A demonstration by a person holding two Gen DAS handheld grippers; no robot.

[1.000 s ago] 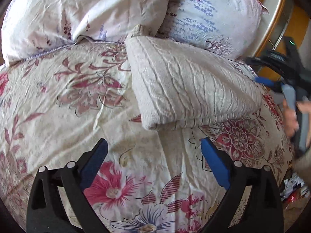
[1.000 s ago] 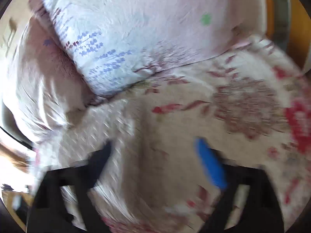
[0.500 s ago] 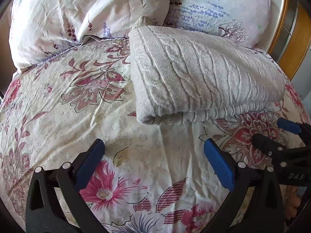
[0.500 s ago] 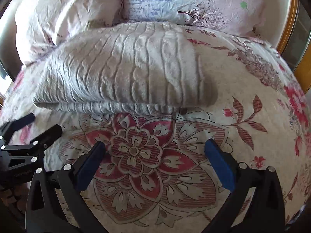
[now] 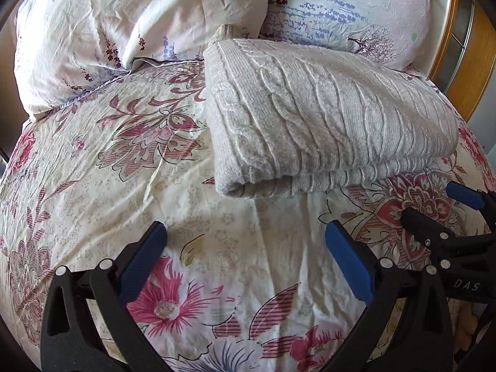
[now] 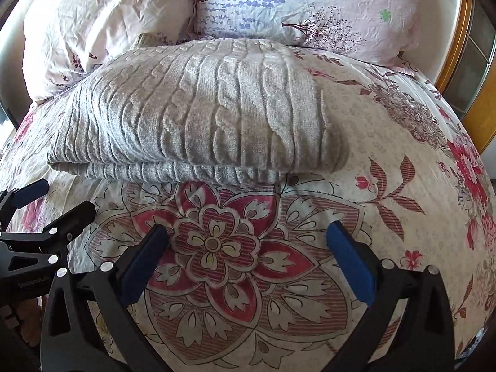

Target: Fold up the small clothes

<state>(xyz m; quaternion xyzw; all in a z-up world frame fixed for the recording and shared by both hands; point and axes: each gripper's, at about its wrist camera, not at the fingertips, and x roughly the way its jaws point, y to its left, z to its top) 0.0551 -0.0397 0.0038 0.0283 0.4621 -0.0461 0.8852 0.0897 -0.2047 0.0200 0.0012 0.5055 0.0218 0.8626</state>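
A grey cable-knit sweater (image 5: 325, 117) lies folded into a thick rectangle on the floral bedspread (image 5: 124, 186), its folded edge toward me. It also shows in the right wrist view (image 6: 201, 114). My left gripper (image 5: 245, 257) is open and empty, held above the bedspread a little in front of the sweater's left corner. My right gripper (image 6: 248, 257) is open and empty in front of the sweater's near edge. Each gripper shows at the side of the other's view: the right gripper (image 5: 440, 210) and the left gripper (image 6: 52, 207).
Two pillows (image 5: 139, 24) (image 5: 356, 9) lean at the head of the bed behind the sweater. A wooden frame (image 5: 465, 46) stands at the right. The bedspread (image 6: 403, 155) extends right of the sweater.
The right gripper swung in from the blurred far-right position to face the sweater's near edge beside the left gripper. Both views now sit steady, a little lower and closer than before.
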